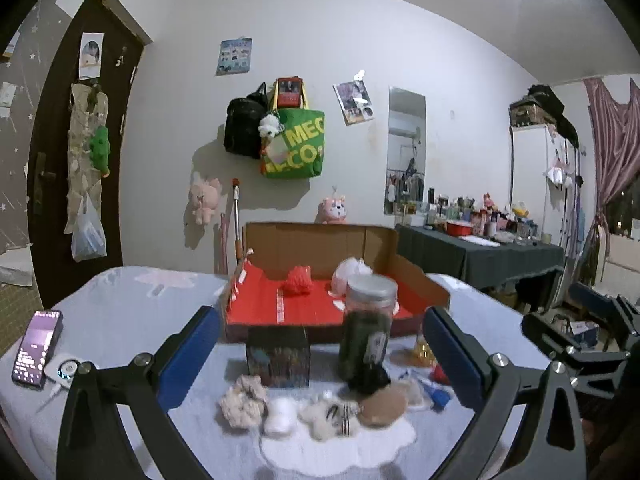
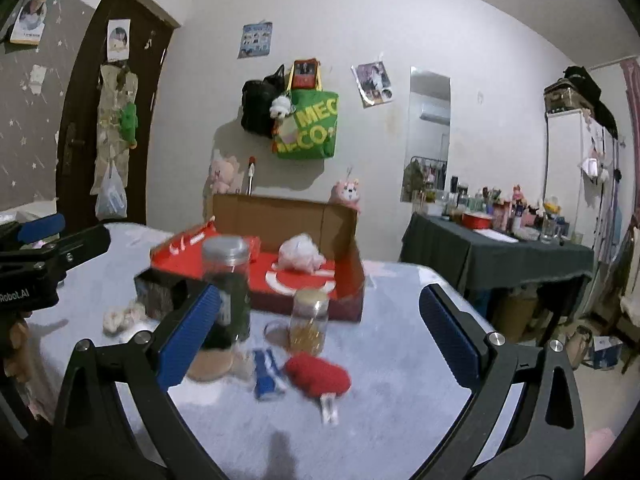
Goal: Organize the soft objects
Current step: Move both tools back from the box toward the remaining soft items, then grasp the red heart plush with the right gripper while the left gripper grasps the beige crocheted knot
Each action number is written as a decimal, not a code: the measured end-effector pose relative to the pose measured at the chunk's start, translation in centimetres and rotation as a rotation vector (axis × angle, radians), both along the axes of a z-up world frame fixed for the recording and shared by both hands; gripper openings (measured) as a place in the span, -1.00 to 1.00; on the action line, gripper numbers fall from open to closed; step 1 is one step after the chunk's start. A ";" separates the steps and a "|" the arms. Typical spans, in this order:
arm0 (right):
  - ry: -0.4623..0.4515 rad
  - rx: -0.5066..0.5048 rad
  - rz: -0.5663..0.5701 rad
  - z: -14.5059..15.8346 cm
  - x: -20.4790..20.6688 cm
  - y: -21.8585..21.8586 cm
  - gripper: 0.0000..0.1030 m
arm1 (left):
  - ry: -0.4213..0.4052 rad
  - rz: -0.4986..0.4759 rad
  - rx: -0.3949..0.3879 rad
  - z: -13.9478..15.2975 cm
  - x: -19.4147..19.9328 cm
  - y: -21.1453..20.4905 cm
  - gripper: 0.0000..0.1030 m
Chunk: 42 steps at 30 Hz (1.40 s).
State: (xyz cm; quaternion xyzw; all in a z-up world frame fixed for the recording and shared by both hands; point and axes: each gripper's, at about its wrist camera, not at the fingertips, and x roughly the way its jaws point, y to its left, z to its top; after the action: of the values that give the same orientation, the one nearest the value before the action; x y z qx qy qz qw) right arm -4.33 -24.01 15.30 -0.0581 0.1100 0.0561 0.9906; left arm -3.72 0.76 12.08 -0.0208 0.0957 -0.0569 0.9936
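right now both grippers hover over a table draped in a pale blue-grey cloth, each with its blue-padded jaws spread wide and nothing between them. the left gripper points at a loose row of small soft toys near the table's front edge: a crumpled beige plush, a small white fluffy ball, a cream plush with dark stripes and a round tan plush pad, lying just beside one another. behind them stand a dark patterned square box and a tall dark-filled jar with a silver lid. further back sits a shallow cardboard box lined in red, holding a red knitted lump and a white-and-pink fluffy bundle. a smartphone with a lit screen lies at the far left of the table.

the right gripper faces a red fuzzy soft piece and a blue-and-white striped piece, close together on the cloth. a small clear jar with golden contents stands just behind them, in front of the cardboard box. everything near is slightly blurred.
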 end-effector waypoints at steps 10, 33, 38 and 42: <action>0.193 0.051 -0.006 -7.1 1.8 0.6 0.98 | 0.172 0.022 0.016 -6.6 1.8 0.3 1.00; 0.313 0.081 -0.027 -9.0 5.3 -0.2 0.98 | 0.300 0.060 0.040 -8.0 4.4 1.4 1.00; 0.335 0.092 -0.009 -8.0 7.2 -0.7 0.98 | 0.327 0.061 0.073 -7.4 5.8 2.3 1.00; 0.363 0.092 0.006 -7.4 9.0 -1.2 0.98 | 0.365 0.068 0.080 -7.1 7.0 3.6 0.96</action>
State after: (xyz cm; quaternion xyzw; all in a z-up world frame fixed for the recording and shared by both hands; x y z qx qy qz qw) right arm 4.65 -25.17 7.87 -0.0019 0.2840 0.0736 0.9560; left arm 3.24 4.34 4.98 0.0054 0.2757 -0.0146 0.9611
